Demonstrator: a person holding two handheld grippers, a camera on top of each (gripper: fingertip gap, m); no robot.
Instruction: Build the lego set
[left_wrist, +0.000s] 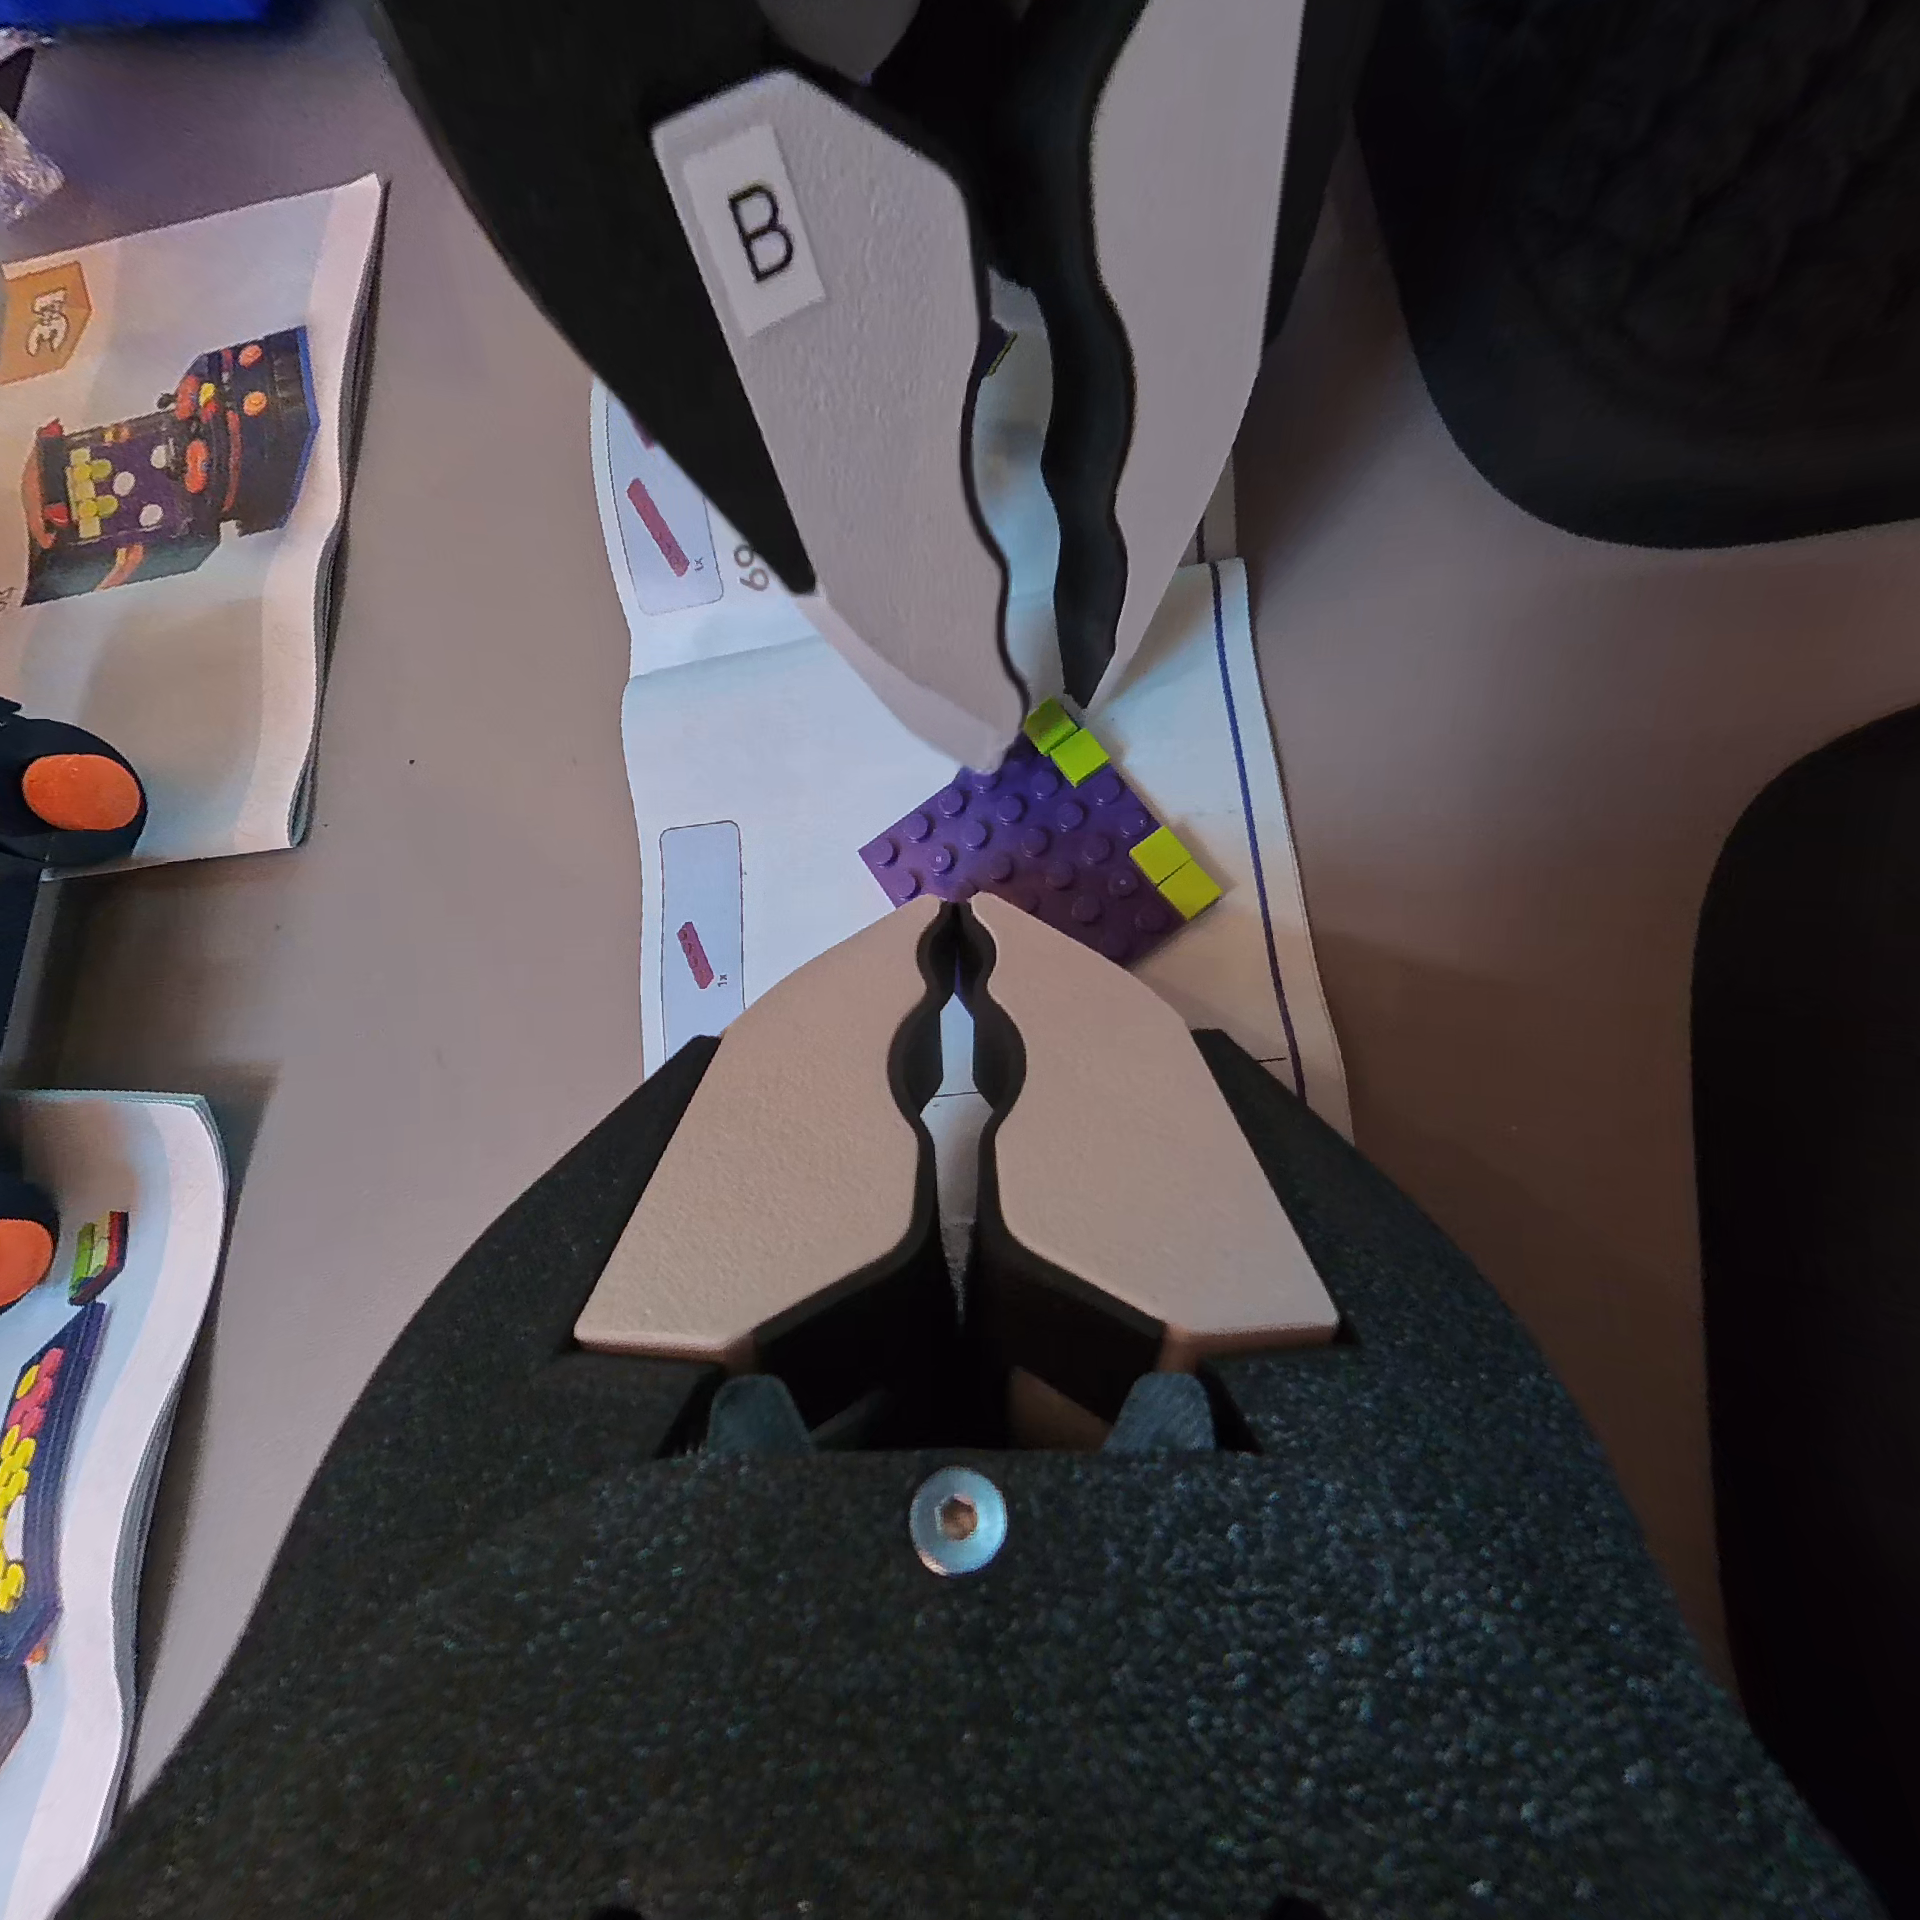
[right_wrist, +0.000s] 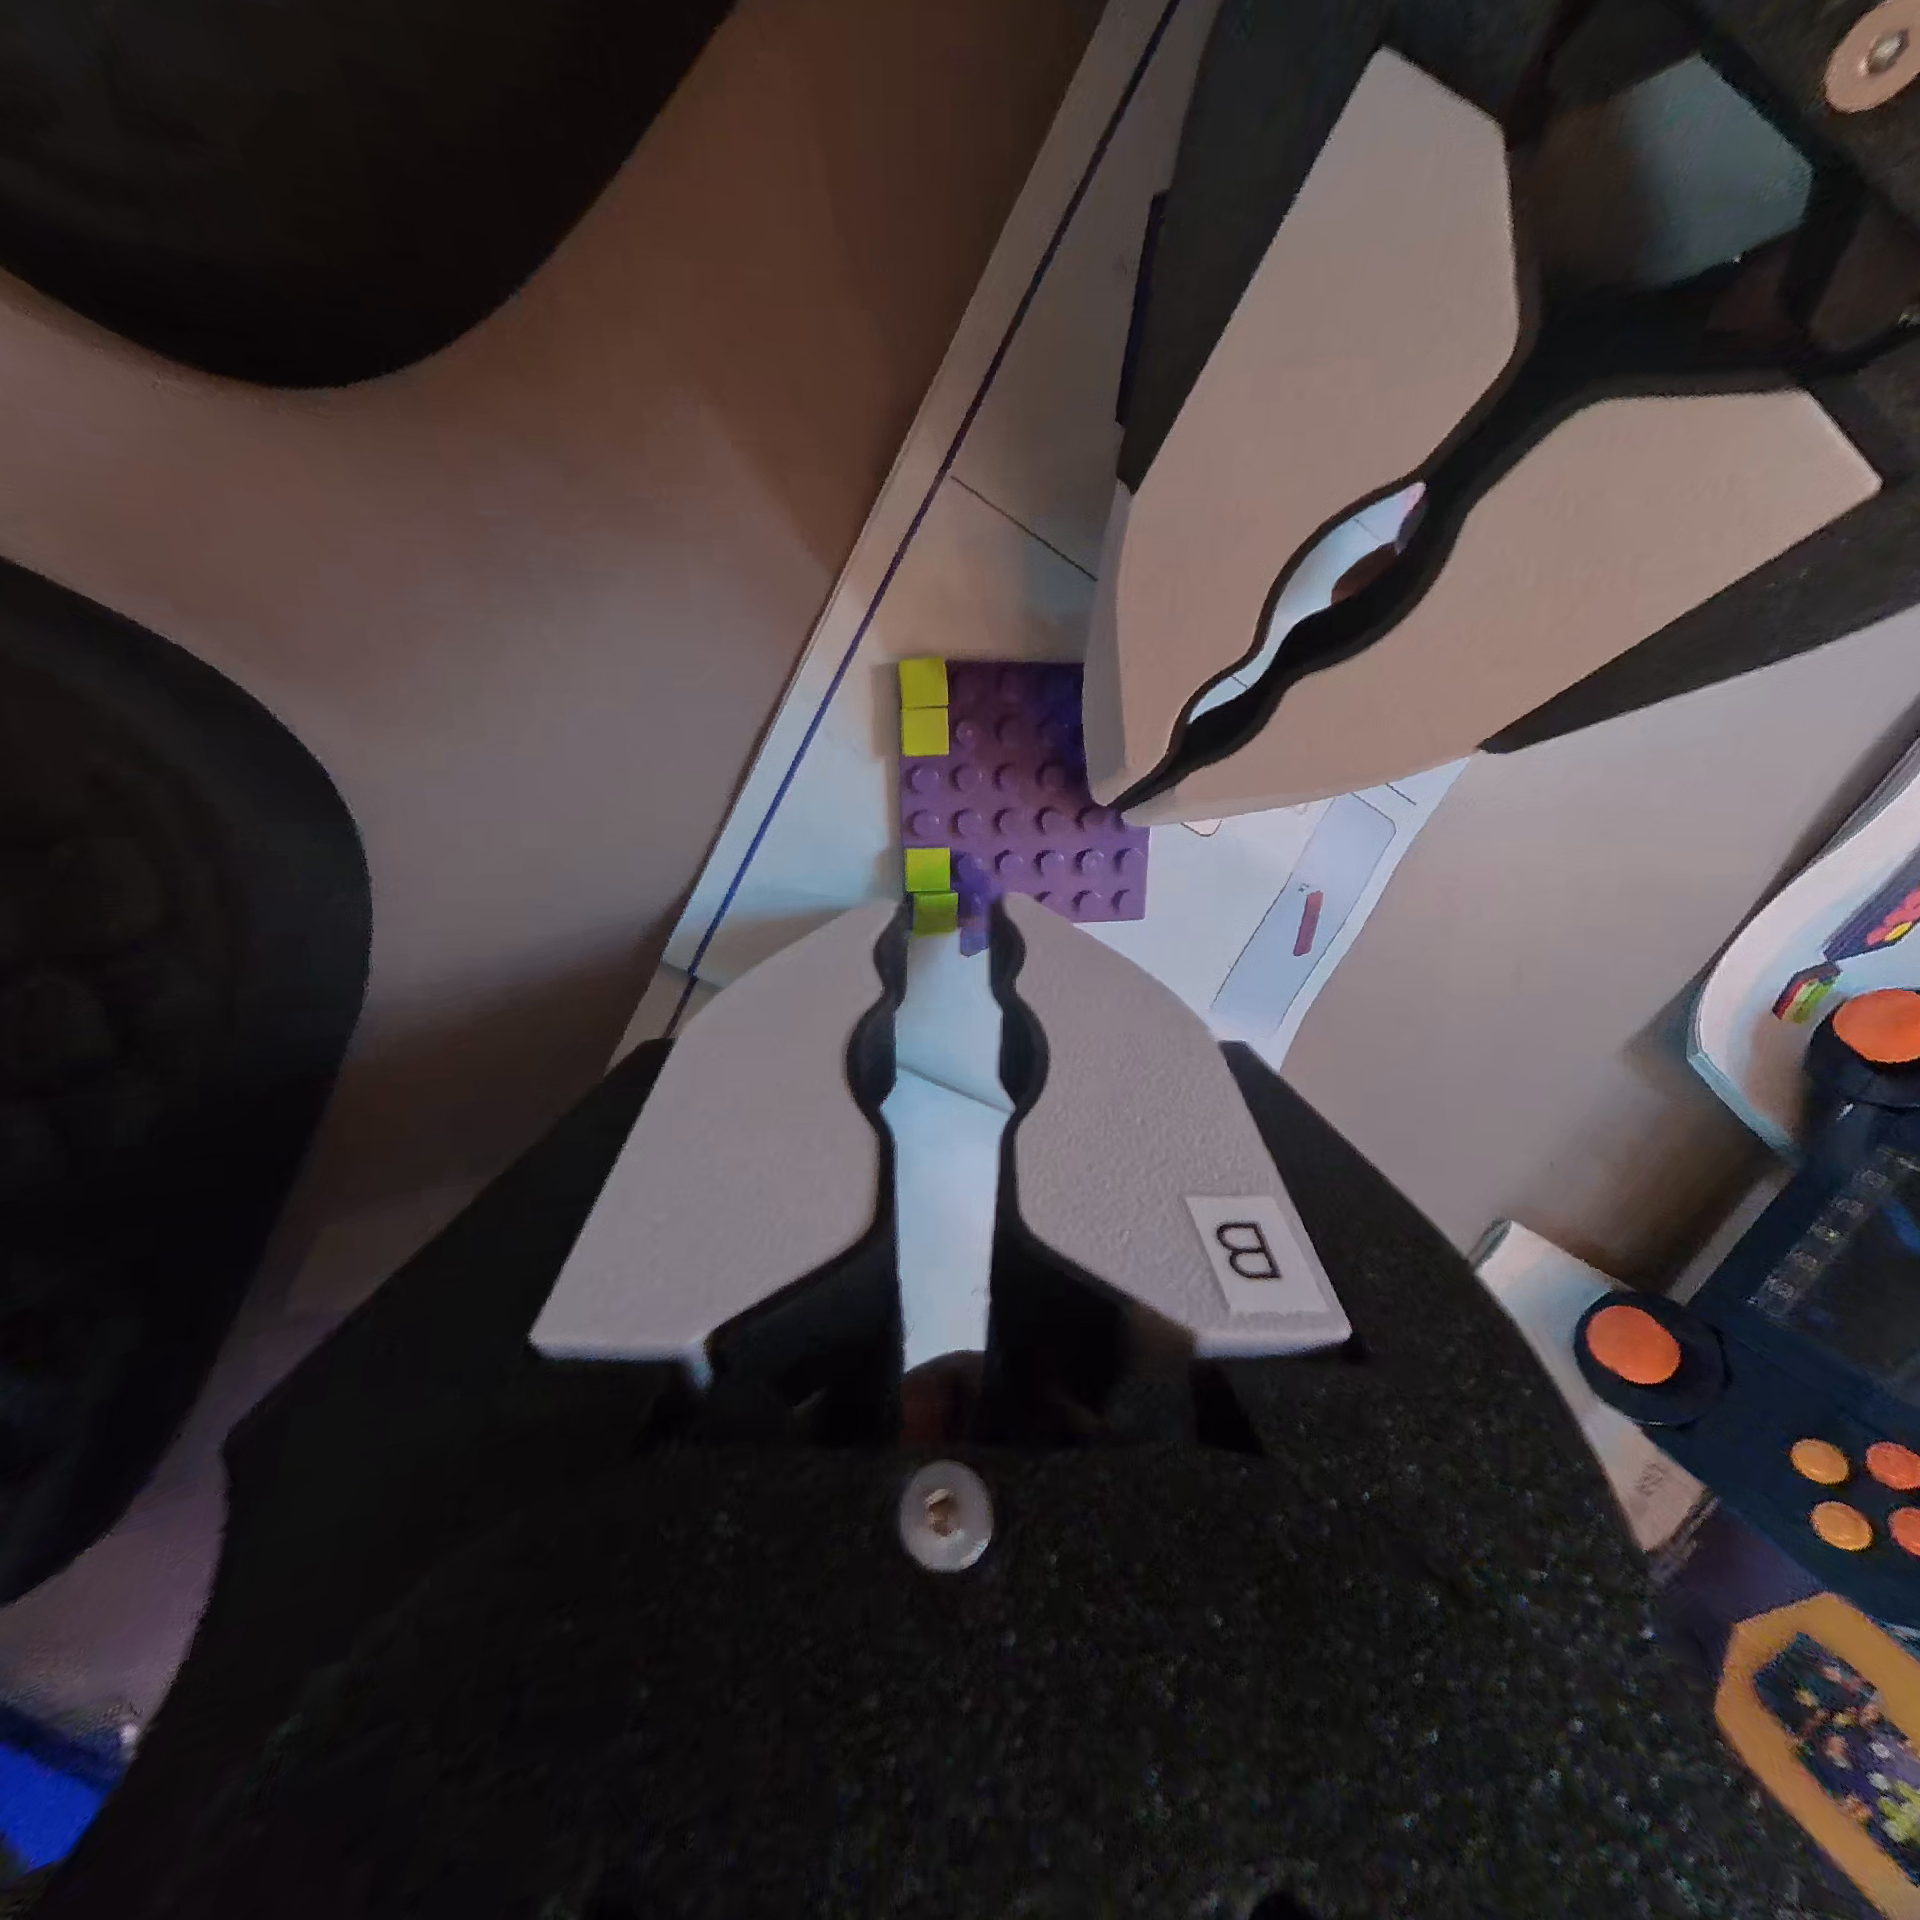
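Note:
A purple studded plate (left_wrist: 1018, 842) (right_wrist: 1018, 821) lies flat on an instruction sheet. Two pairs of lime tiles sit along one of its edges (left_wrist: 1174, 873) (right_wrist: 923, 707). My left gripper (left_wrist: 956, 912) is shut, with its beige tips resting on the plate's near corner; the right wrist view shows them on the plate's top (right_wrist: 1112, 800). My right gripper (right_wrist: 948, 914) (left_wrist: 1044, 717) has white fingers, and its jaws stand a small gap apart. Its tips straddle the end lime tile (right_wrist: 935, 914) at the plate's corner.
The instruction sheet (left_wrist: 790, 748) lies under the plate on the beige table. A booklet (left_wrist: 197, 499) and a second one (left_wrist: 83, 1455) lie to the left. A dark blue model with orange round pieces (left_wrist: 73, 800) (right_wrist: 1829, 1382) stands beside them. Dark chair parts (left_wrist: 1662, 260) border the table. Only a small space, under 4 cm, lies between the two pairs of fingers.

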